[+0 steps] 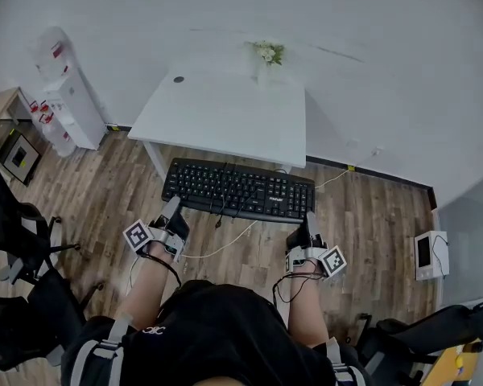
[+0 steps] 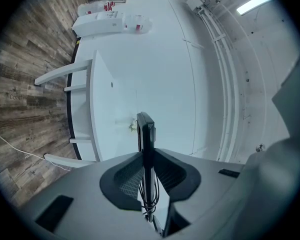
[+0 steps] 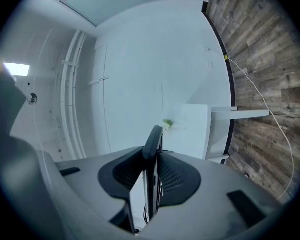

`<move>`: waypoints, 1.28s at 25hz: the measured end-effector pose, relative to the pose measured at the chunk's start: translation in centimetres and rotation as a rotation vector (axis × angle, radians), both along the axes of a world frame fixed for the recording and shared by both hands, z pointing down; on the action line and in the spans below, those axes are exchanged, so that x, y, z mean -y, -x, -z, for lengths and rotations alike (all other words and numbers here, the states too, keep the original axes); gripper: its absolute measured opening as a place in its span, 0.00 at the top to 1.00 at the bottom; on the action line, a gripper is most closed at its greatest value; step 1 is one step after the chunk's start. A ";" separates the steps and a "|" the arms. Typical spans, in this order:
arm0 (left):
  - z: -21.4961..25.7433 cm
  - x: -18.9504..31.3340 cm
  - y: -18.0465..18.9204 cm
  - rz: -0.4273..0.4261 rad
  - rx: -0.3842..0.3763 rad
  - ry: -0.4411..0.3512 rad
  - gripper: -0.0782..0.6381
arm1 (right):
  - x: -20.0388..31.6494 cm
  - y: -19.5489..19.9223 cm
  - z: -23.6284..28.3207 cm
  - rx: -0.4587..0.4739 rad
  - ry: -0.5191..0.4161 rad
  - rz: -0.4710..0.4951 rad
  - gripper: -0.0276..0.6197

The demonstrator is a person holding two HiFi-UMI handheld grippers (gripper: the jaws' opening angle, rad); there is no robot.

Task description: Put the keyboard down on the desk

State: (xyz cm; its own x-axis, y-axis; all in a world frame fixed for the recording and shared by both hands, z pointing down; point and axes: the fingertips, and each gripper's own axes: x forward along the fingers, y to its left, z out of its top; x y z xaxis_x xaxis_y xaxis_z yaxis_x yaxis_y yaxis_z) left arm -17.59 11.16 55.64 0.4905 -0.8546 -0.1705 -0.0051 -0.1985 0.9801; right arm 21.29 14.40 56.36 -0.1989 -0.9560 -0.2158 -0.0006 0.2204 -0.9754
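Step in hand: carrying. Keyboard (image 1: 237,190) in air over wood floor, just short of desk (image 1: 225,119). Left gripper (image 1: 174,209) and right gripper (image 1: 309,220) each clamped on its near edge, one at each end. Next: bring forward over desktop, lower flat, release. Flower vase (image 1: 266,55) at far edge, well clear. Hanging cable (image 1: 225,246) may catch on desk edge.

We cannot read keyboard (image 1: 238,190) legends: too small. Edge-cropped: chair (image 1: 12,227) at 9 o'clock, second chair (image 1: 435,330) at 4 o'clock.
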 end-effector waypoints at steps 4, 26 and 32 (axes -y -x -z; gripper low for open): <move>0.1 -0.5 -0.5 0.010 0.005 -0.010 0.80 | 0.0 -0.5 0.4 -0.005 -0.017 0.016 0.82; -3.2 10.7 -2.2 -0.019 -0.020 -0.019 0.80 | 10.6 -1.9 -1.9 -0.021 -0.013 0.004 0.82; -4.2 17.3 -2.9 -0.041 -0.021 0.006 0.80 | 16.4 -2.7 -2.5 -0.032 0.003 -0.021 0.82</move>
State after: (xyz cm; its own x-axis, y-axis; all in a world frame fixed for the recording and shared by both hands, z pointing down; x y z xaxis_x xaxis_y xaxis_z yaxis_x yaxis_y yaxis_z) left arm -14.68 -6.10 59.84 0.5220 -0.8346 -0.1761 0.0232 -0.1925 0.9810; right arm 23.95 -1.97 58.84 -0.1859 -0.9606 -0.2067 -0.0363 0.2170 -0.9755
